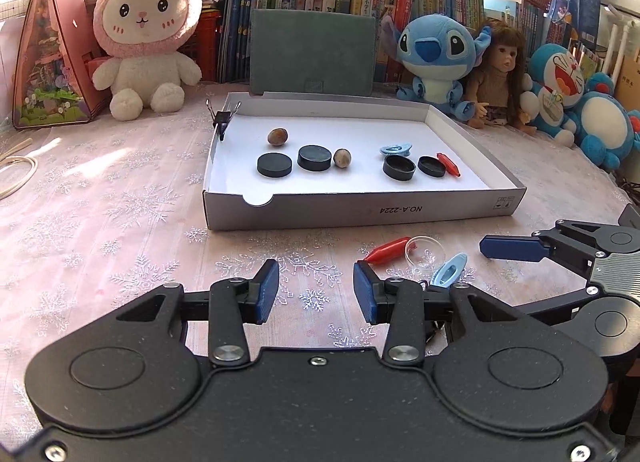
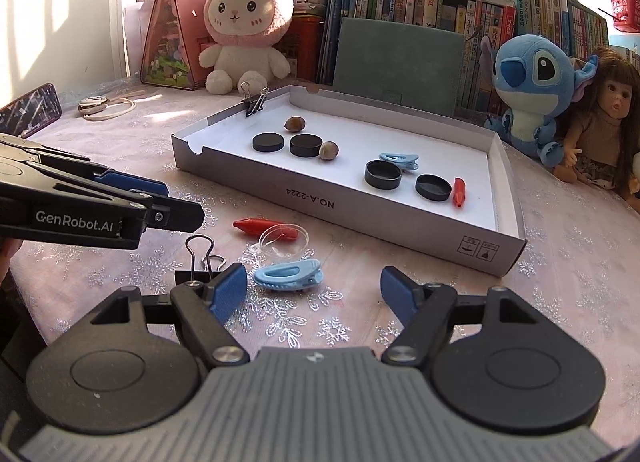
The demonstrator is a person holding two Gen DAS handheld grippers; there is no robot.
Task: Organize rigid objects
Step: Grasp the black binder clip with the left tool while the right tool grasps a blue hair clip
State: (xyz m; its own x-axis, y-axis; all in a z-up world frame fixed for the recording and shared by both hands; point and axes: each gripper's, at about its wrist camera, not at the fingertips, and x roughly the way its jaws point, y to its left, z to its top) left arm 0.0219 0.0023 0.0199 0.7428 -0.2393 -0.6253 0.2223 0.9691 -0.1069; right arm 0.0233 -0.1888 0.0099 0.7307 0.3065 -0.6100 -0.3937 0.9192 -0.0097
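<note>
Snowflake-patterned worktop (image 2: 560,282) carries a grey tray (image 2: 360,222) of sorted pieces, while a blue clip (image 2: 288,274), red peg (image 2: 266,227) and clear dish (image 2: 284,242) lie loose before both empty, open grippers, left (image 1: 316,292) and right (image 2: 312,294), whose fingers risk nudging the crowded pieces together.

Doll (image 2: 604,118) cut by frame edge; red basket (image 2: 624,8) too (corner only).

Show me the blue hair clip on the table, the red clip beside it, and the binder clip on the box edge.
blue hair clip (image 2: 288,273): right wrist view, top of its body.
red clip (image 2: 256,227): right wrist view, middle of its body.
binder clip (image 2: 252,105): right wrist view, black clamp body.
</note>
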